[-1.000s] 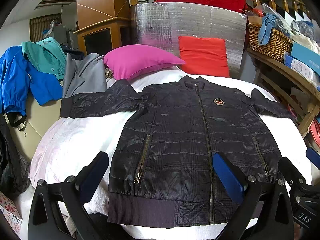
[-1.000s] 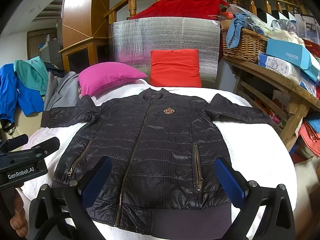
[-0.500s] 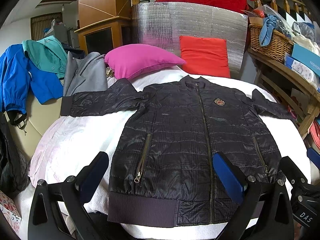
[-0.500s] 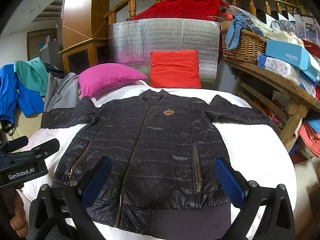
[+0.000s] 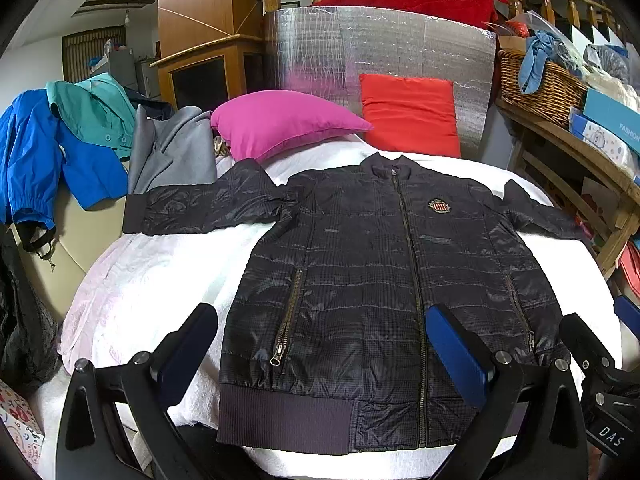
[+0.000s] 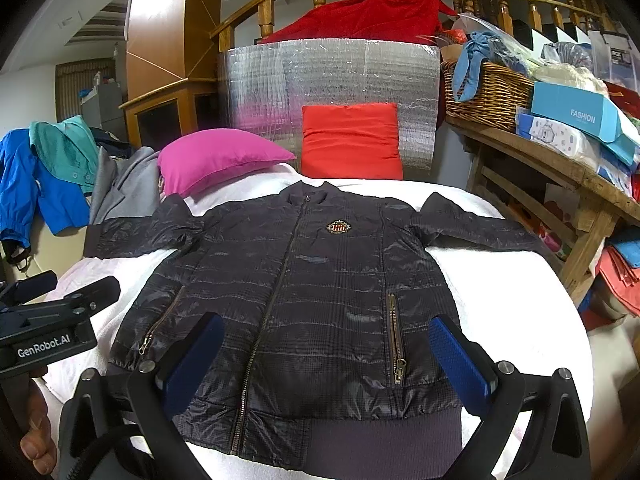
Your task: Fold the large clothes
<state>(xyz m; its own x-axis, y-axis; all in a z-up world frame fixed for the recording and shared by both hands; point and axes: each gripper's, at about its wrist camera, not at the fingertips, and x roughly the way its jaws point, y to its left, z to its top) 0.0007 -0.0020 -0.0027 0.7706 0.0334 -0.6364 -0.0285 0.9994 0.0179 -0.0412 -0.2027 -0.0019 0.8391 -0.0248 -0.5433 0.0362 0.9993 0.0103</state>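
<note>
A dark quilted zip jacket [image 5: 372,280] lies flat, front up, on a white-covered bed [image 5: 160,280], sleeves spread to both sides, collar at the far end. It also shows in the right wrist view [image 6: 304,300]. My left gripper [image 5: 320,348] is open and empty, hovering over the jacket's near left hem. My right gripper [image 6: 324,356] is open and empty over the near right hem. The left gripper's body [image 6: 52,332] shows at the left edge of the right wrist view.
A magenta pillow [image 5: 280,120] and a red pillow [image 5: 408,112] lie at the bed's far end against a silver foil panel [image 5: 380,48]. Blue, teal and grey garments [image 5: 92,148] hang at left. A wooden shelf [image 6: 560,160] with basket and boxes stands at right.
Both grippers have barely shifted; the view has drifted very slightly. The jacket has not moved.
</note>
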